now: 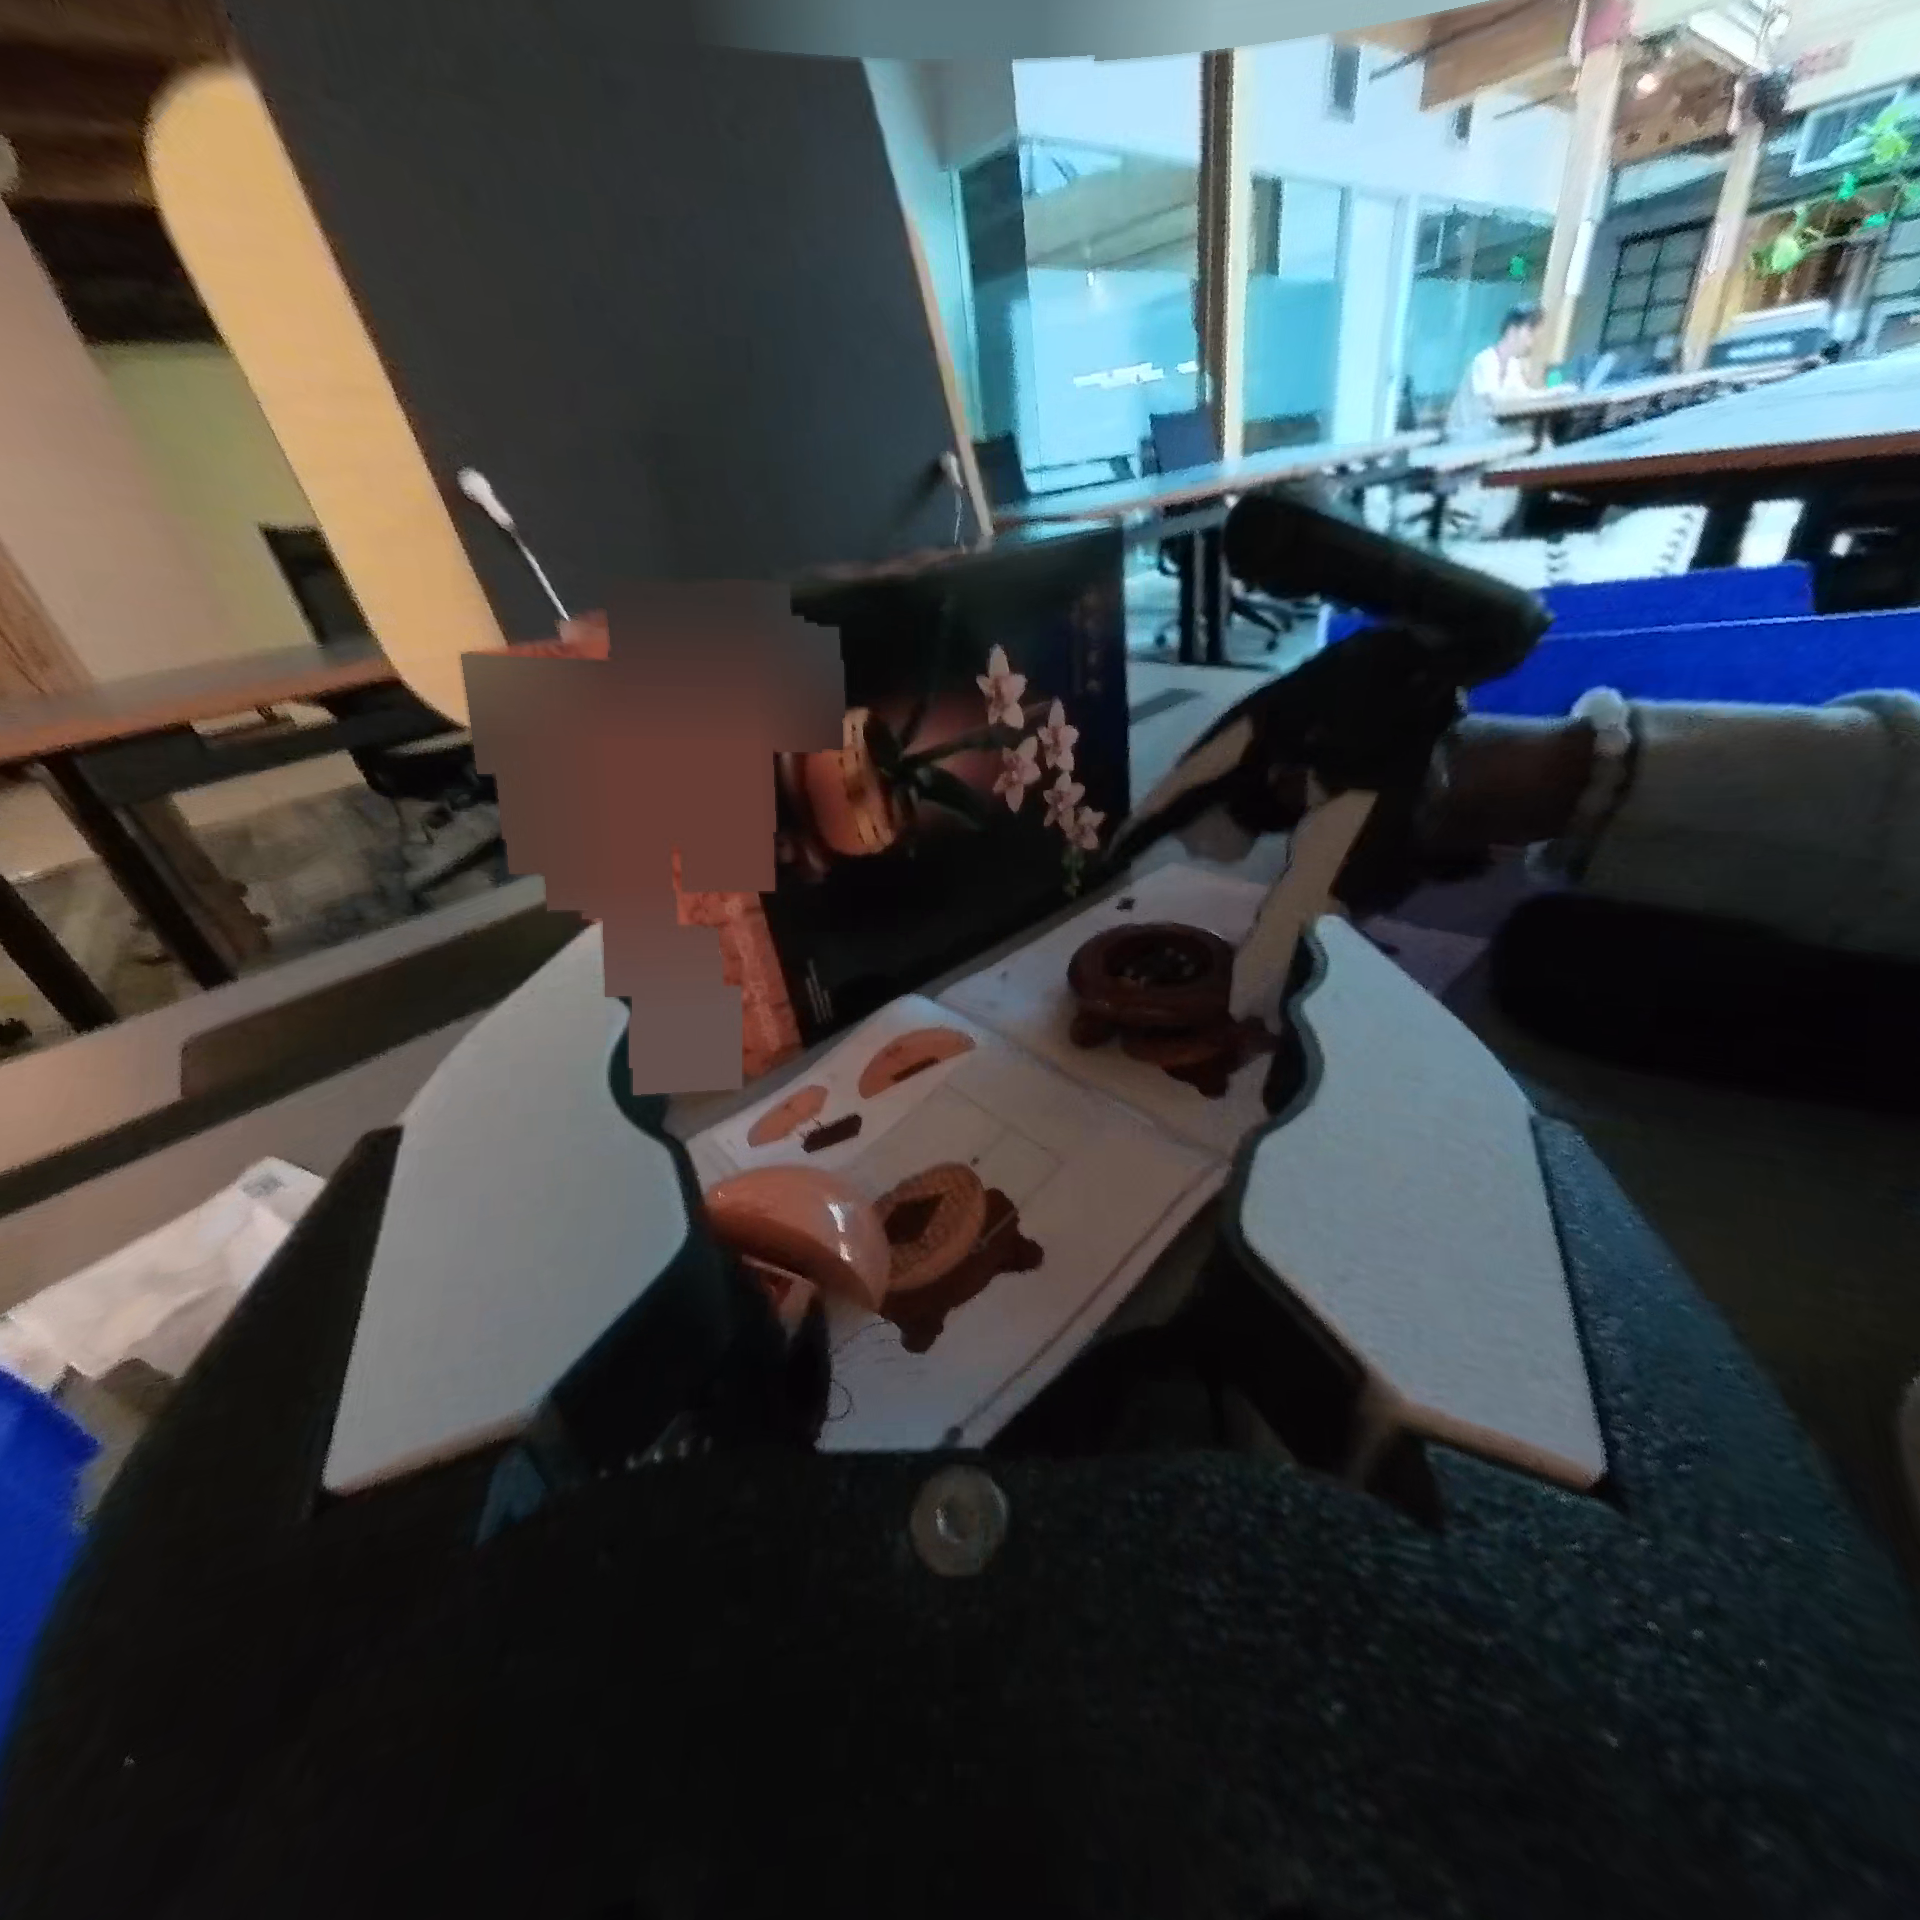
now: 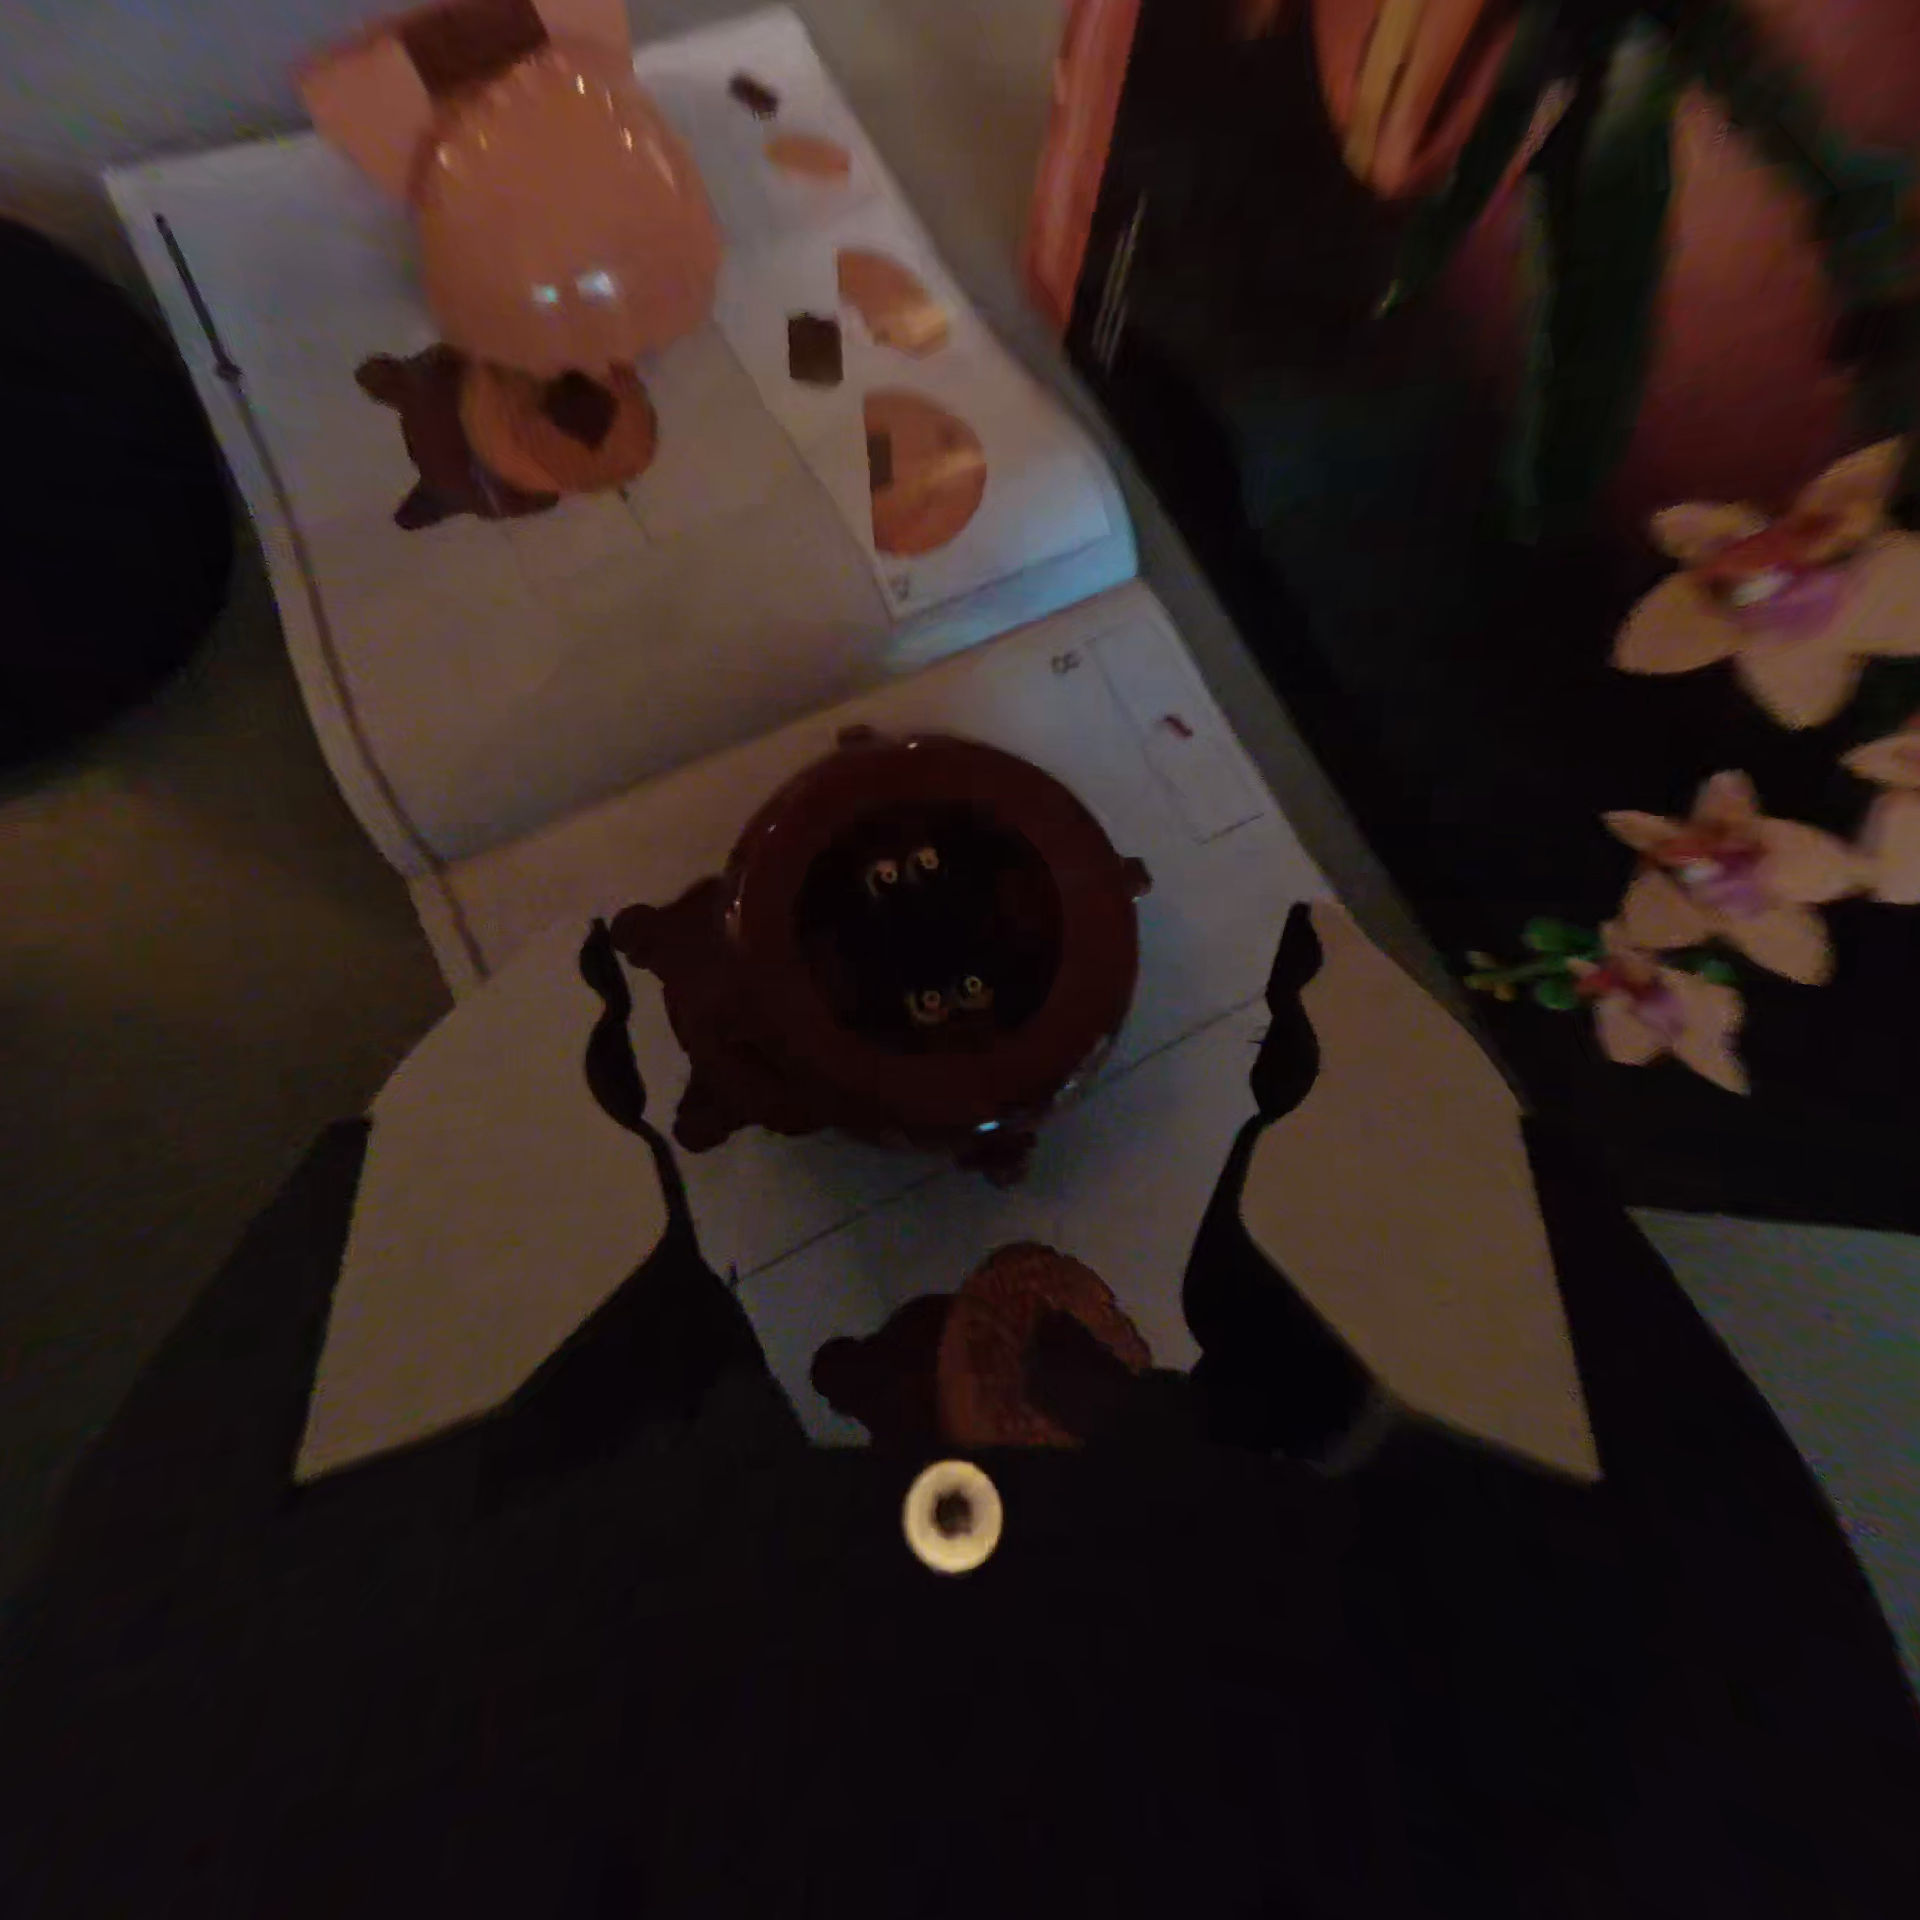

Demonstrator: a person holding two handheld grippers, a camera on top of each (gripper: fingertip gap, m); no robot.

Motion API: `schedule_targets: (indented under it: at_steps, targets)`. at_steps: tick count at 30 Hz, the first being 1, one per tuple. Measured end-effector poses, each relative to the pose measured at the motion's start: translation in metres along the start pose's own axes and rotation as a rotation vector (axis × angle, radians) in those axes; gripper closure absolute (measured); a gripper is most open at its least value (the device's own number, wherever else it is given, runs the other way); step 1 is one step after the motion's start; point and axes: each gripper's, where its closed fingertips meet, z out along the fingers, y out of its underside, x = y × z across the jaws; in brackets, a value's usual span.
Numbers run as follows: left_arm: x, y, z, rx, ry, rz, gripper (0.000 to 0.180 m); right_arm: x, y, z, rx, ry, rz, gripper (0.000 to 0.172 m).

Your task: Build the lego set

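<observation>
Dark brown round stand point(image 2: 914, 945), ringed and footed, sits on the near page of an open instruction booklet point(image 2: 582, 644) lying on the desk point(image 2: 156, 987). The right tongs point(image 2: 940, 977) stand wide apart with the stand between their white fingers point(image 2: 1392, 1195); neither pad presses on it. The left tongs point(image 1: 961, 1049) are also spread apart and hold nothing, hovering low over the booklet beside a glossy peach curved piece point(image 1: 805, 1231) resting on the far page. A dark box printed with pale orchids point(image 1: 966, 790) stands upright just behind the booklet.
</observation>
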Motion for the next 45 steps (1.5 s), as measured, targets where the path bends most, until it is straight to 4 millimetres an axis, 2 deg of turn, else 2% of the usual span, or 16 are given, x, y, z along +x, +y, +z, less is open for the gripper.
schedule_targets:
  at_steps: [2,4,5,8,12,15,17,19,23,27,33,38,39,42,44,45]
  targets:
    - [-0.010,-0.005,-0.003,0.026,-0.065,0.024,0.069,-0.005,0.007,0.012,-0.067,-0.060,0.031,0.057]
    - [-0.017,-0.005,-0.006,0.036,-0.090,0.026,0.071,-0.004,0.019,0.021,-0.147,-0.050,0.012,0.070]
    - [-0.020,-0.004,-0.006,0.036,-0.096,0.016,0.071,-0.006,0.017,0.021,-0.132,-0.076,0.027,0.078]
    - [-0.022,-0.003,-0.008,0.047,-0.086,0.017,0.073,0.001,0.022,0.014,-0.130,-0.065,0.048,0.080]
    - [-0.025,-0.001,-0.009,0.042,-0.086,0.050,0.076,0.014,0.020,-0.027,-0.040,-0.026,0.144,0.080]
    - [-0.025,0.001,-0.008,0.045,-0.075,0.034,0.078,0.012,0.022,-0.066,-0.009,0.018,0.158,0.080]
    - [-0.021,0.005,-0.006,0.040,-0.046,-0.001,0.080,-0.007,0.023,-0.081,0.011,0.002,0.116,0.079]
    - [-0.017,0.010,-0.002,0.011,-0.022,-0.035,0.078,-0.039,0.022,-0.081,0.036,-0.066,0.078,0.079]
    - [0.000,0.014,0.000,-0.046,0.050,-0.054,0.075,-0.105,0.025,-0.052,0.055,-0.183,-0.007,0.079]
    - [0.017,0.015,-0.005,-0.061,0.074,-0.056,0.074,-0.134,0.029,-0.026,0.004,-0.243,-0.072,0.079]
    - [0.038,0.034,-0.012,-0.153,0.082,-0.069,0.073,-0.140,0.028,-0.018,-0.025,-0.294,-0.135,0.078]
    - [0.041,0.036,-0.010,-0.175,0.065,-0.045,0.068,-0.126,-0.001,-0.036,0.193,-0.236,-0.046,0.035]
    - [0.039,0.032,-0.009,-0.146,0.044,-0.050,0.069,-0.116,-0.011,-0.046,0.288,-0.195,-0.022,0.026]
    - [0.033,0.015,-0.005,-0.027,-0.006,-0.067,0.080,-0.084,-0.044,-0.098,0.671,-0.102,0.075,0.026]
    - [0.028,0.003,-0.004,0.053,-0.058,-0.039,0.101,-0.061,-0.049,-0.137,0.855,-0.057,0.164,0.031]
    - [0.023,-0.001,-0.003,0.071,-0.096,-0.005,0.119,-0.053,-0.045,-0.152,0.897,-0.042,0.183,0.042]
